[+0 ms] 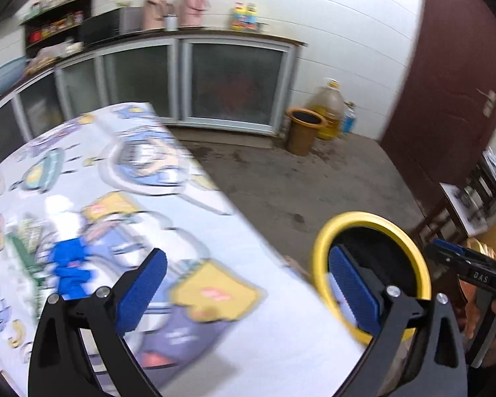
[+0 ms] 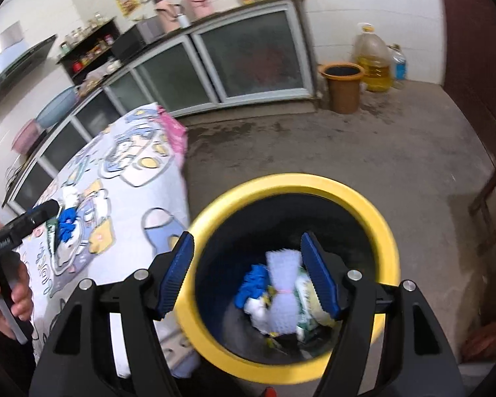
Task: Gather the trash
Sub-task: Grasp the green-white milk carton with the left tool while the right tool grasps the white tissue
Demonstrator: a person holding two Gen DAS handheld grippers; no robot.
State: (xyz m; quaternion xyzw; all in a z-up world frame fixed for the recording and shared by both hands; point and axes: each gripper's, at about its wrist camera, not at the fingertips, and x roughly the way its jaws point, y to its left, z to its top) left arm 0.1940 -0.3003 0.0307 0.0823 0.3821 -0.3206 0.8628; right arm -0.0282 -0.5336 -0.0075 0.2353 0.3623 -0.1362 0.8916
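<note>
The yellow-rimmed bin (image 2: pixel 291 278) is taken as the landmark. It stands on the floor just beside the table (image 2: pixel 155 198), which is covered with a cartoon cloth. Inside the bin some trash is already seen: a lilac mesh piece (image 2: pixel 282 284), a blue scrap (image 2: pixel 253 284) and a pale wrapper (image 2: pixel 309 301).

The right gripper (image 2: pixel 248 278) is held above the bin mouth, pointed down into it. Its jaws are parted to a middle width and nothing is pressed between the pads (image 2: pixel 178 274); the mesh piece is seen between them but lower, inside the bin, so it is judged as released.

The left gripper (image 1: pixel 248 292) is held over the table edge, left of the bin. Its jaws are spread fully and nothing is held or touched.

More trash is left on the table, well apart from the bin: a crumpled blue piece (image 1: pixel 71 273), a white piece (image 1: pixel 62 211) behind it and a green-white wrapper (image 1: pixel 26 248) beside it.

The step in hand is judged to be the reach for the blue piece. It is best done when the left jaws are kept wide, lowered over the crumple from above, and closed only when both pads are beside it, so that the cloth is not pinched with it. The right gripper should be lifted clear of the rim.
</note>
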